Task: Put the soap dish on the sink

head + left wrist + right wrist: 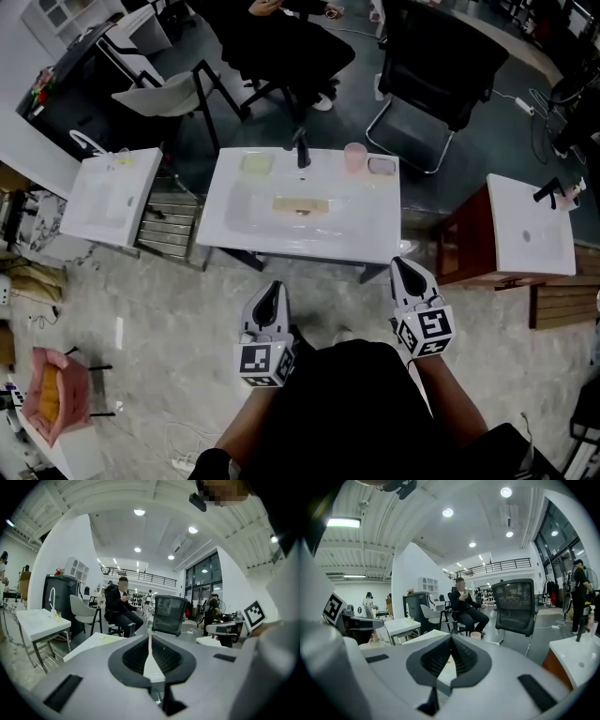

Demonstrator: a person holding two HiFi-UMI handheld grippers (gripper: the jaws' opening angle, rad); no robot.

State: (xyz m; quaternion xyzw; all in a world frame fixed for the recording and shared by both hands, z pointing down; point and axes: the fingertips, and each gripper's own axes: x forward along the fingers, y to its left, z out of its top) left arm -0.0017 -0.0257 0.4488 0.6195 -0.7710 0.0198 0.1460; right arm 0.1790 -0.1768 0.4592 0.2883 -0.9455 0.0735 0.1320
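Note:
A white sink point(375, 220) stands in front of me in the head view. On its back ledge are a pale yellow-green dish point(256, 162), a dark tap point(302, 148), a pink cup point(354, 157) and a small grey dish point(382, 166). A tan rectangular piece point(301, 205) lies in the basin. My left gripper point(272, 287) and right gripper point(401, 265) hover short of the sink's front edge, both shut with nothing held. The left gripper point(150, 637) looks over the sink's top point(91, 641). Past the right gripper point(451, 638) I see the cup point(476, 635).
A second white sink point(111, 192) stands at the left and a third point(530, 225) on a wooden cabinet at the right. Behind the middle sink are a black office chair point(441, 61), a grey chair point(173, 94) and a seated person point(281, 42).

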